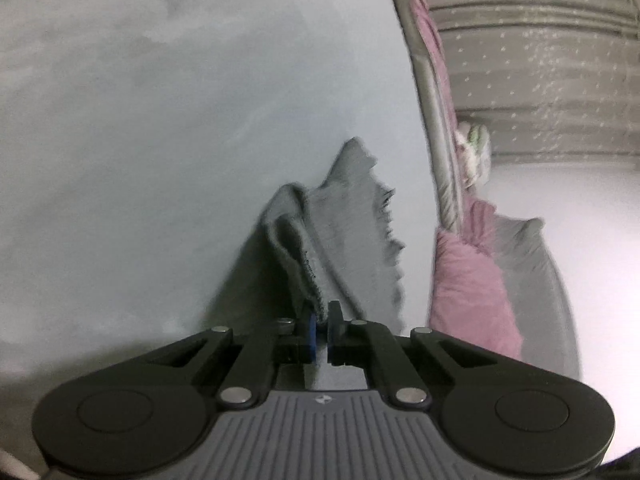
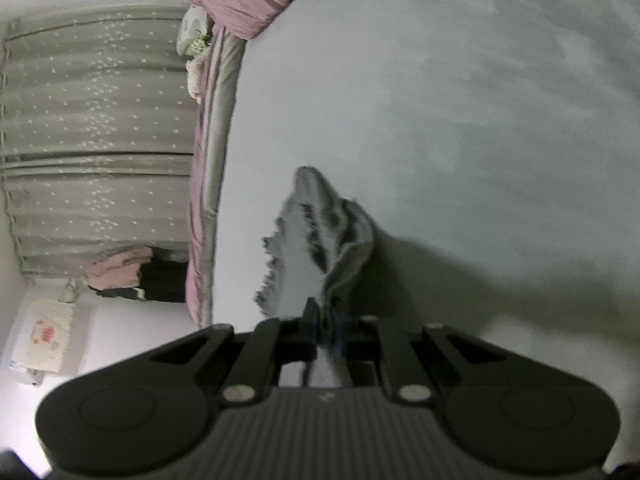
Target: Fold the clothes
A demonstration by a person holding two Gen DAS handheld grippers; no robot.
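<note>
Grey cloth (image 1: 344,236) is hanging from both grippers, stretching ahead of each one over the pale bed sheet (image 1: 160,140), and its far, ragged-looking edge is blurring, so the fabric is probably swinging. To do this step well, both pinched corners should be travelling level and at an equal pace, with the span between them kept just taut enough that the garment lays flat instead of bunching; the far edge should be touching down first, and the grippers should be lowering onto it only once the hems are lining up. The left gripper (image 1: 320,332) is nearly closed, its blue-padded jaws clamping a thick rolled hem that rises straight ahead of the fingertips. The right gripper (image 2: 324,328) is likewise squeezing narrow on a gathered fold of the same cloth (image 2: 320,236), which fans out just ahead and slightly toward its left. A pink quilt (image 1: 472,288) is lying well off to the left gripper's right side, near the bed's edge, so the fold should be staying clear of it.
</note>
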